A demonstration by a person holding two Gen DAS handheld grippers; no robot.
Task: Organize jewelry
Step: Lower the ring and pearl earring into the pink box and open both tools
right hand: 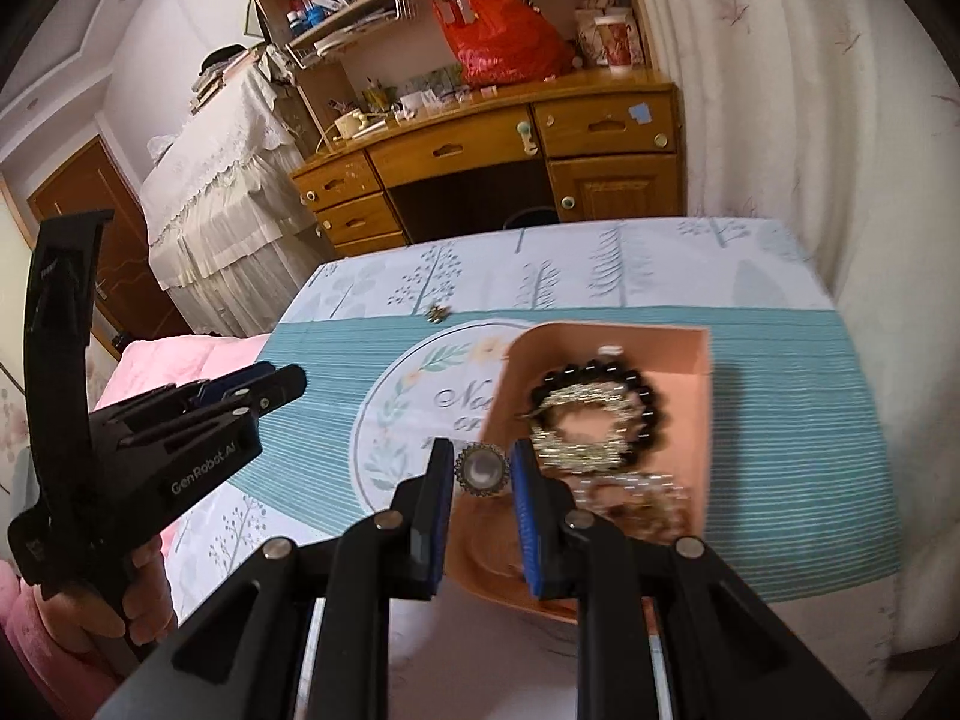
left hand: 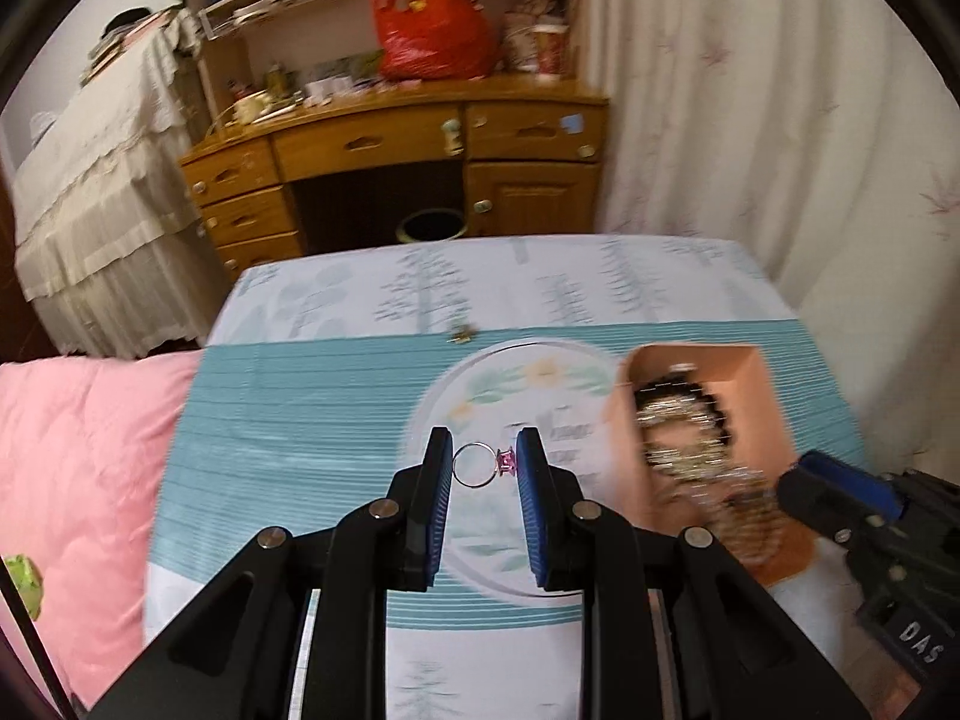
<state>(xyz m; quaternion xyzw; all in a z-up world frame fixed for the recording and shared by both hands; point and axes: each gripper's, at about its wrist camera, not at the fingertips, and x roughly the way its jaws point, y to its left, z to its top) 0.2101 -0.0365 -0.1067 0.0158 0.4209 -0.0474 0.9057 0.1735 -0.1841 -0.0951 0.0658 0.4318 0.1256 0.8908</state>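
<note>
My left gripper point(left hand: 483, 463) is shut on a silver ring with a pink stone point(left hand: 480, 464), held above the teal tablecloth point(left hand: 300, 420). My right gripper point(right hand: 480, 468) is shut on a round brooch with a pale centre point(right hand: 481, 469), held over the near left corner of the pink box point(right hand: 660, 341). The box point(left hand: 750, 372) holds a black bead bracelet point(right hand: 654, 396), gold chains point(right hand: 582, 444) and more jewelry. A small gold piece point(left hand: 461, 333) lies on the cloth behind the box point(right hand: 437, 313). The left gripper's body point(right hand: 198, 420) shows at the left, with a hand point(right hand: 144, 606) on its handle.
A pink quilt point(left hand: 78, 468) lies left of the table. Behind stands a wooden desk point(left hand: 390, 144) with a red bag point(left hand: 429, 30) and clutter. A pale curtain point(left hand: 780, 120) hangs at the right, and a bin point(left hand: 431, 227) sits under the desk.
</note>
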